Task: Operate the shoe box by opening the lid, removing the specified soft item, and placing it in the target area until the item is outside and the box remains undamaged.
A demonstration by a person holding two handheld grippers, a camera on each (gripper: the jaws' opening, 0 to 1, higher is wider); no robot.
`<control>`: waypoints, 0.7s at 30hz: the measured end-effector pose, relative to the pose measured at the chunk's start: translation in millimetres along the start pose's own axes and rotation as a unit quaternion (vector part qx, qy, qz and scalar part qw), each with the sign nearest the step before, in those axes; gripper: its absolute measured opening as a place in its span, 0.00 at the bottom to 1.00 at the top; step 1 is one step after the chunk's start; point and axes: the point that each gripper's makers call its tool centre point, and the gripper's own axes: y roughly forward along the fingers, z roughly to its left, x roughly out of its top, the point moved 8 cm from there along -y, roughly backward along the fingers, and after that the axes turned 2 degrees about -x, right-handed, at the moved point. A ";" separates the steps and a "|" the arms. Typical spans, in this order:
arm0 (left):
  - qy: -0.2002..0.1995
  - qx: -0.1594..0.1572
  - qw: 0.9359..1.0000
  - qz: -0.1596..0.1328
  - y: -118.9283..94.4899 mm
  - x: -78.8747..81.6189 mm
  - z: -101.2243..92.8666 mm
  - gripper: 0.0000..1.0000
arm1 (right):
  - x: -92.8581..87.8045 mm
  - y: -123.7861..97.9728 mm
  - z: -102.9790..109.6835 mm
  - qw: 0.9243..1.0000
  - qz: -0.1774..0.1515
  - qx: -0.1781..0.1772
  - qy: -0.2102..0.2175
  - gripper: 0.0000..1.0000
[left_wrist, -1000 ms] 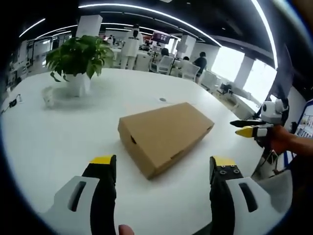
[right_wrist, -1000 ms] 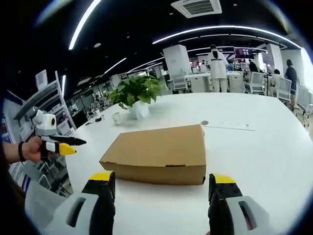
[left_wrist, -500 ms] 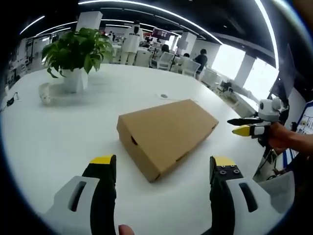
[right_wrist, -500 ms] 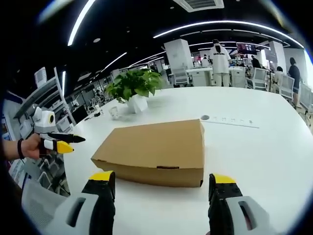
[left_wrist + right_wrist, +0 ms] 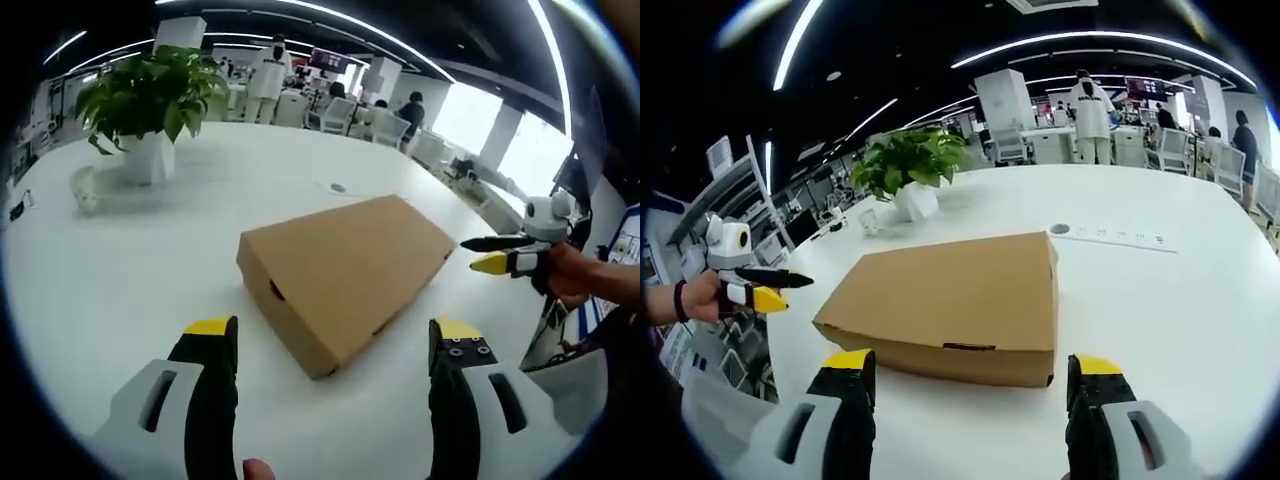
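Observation:
A closed brown cardboard shoe box [image 5: 345, 270] lies flat on the round white table [image 5: 120, 270]. In the left gripper view my left gripper [image 5: 335, 345] hovers just short of the box's near corner, jaws wide apart and holding nothing. The right gripper [image 5: 495, 255] enters that view from the right, held by a hand beyond the box's far end. In the right gripper view the shoe box [image 5: 950, 300] sits just ahead of my right gripper [image 5: 975, 380], which is open and empty. The left gripper [image 5: 765, 288] appears at the left. The soft item is hidden inside the box.
A potted green plant [image 5: 150, 100] stands at the table's far left, with a small glass [image 5: 85, 190] beside it. The plant [image 5: 910, 165] also appears in the right gripper view. A small round inset [image 5: 1060, 229] marks the tabletop. People, chairs and desks fill the office behind.
Both views have drawn a little closer to the box, which looks larger now. The box itself has not moved, and both grippers stay open.

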 end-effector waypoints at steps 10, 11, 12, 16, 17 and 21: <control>-0.013 -0.004 1.000 0.013 20.4 -3.6 3.5 0.77 | 9.7 15.6 -4.8 1.000 0.009 0.000 -0.009 0.77; -0.013 -0.005 1.000 0.014 21.8 -4.0 3.1 0.77 | 10.8 17.9 -4.6 1.000 0.011 0.002 -0.010 0.77; -0.014 -0.006 1.000 0.016 24.0 -4.5 2.0 0.77 | 11.6 19.5 -4.3 1.000 0.012 0.003 -0.012 0.77; -0.014 -0.010 1.000 0.023 31.1 -6.2 1.4 0.77 | 14.8 27.6 -5.0 1.000 0.015 0.008 -0.009 0.77; -0.015 -0.011 1.000 0.024 32.4 -6.2 0.7 0.77 | 15.3 28.8 -4.1 1.000 0.015 0.008 -0.007 0.77; -0.024 -0.013 0.999 0.029 41.6 -6.7 -2.9 0.74 | 14.0 38.8 -1.4 1.000 0.023 0.008 -0.010 0.78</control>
